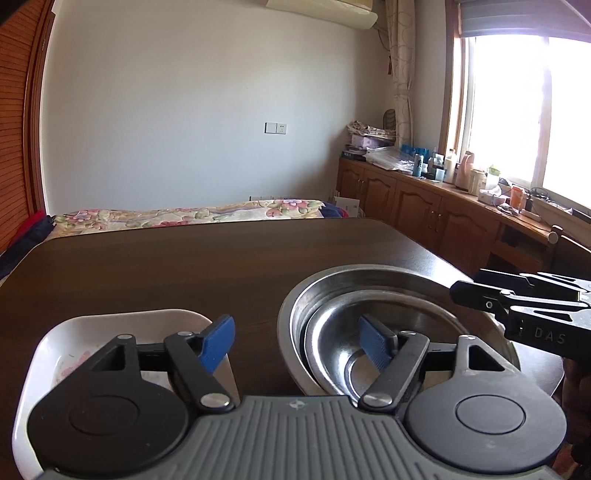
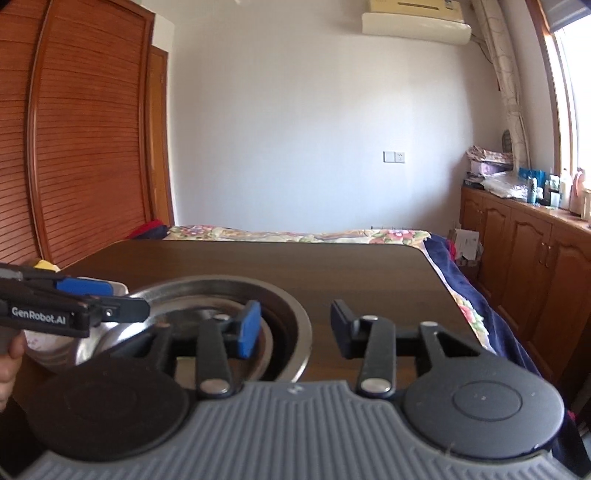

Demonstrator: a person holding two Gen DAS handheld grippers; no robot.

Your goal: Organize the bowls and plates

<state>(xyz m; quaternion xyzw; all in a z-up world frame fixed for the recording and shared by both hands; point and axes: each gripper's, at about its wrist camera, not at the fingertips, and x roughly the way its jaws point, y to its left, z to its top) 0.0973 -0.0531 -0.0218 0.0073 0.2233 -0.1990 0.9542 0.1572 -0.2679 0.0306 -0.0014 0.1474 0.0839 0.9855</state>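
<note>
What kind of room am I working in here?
Most likely a bedroom at home: a bed with a floral cover lies behind the dark table, a louvred wooden wardrobe stands to one side, and an air conditioner hangs on the wall.

We get daylight from the window (image 1: 524, 107), which is blown out to plain white in the left wrist view. The wall (image 1: 207, 110) is evenly lit and the dark table (image 1: 192, 266) carries a soft sheen. The steel bowls (image 1: 369, 295) catch dull highlights (no hard glare). Straight lines bow at the edges, as on the wardrobe (image 2: 81, 140). The right wrist view looks slightly soft, perhaps from motion.
</note>
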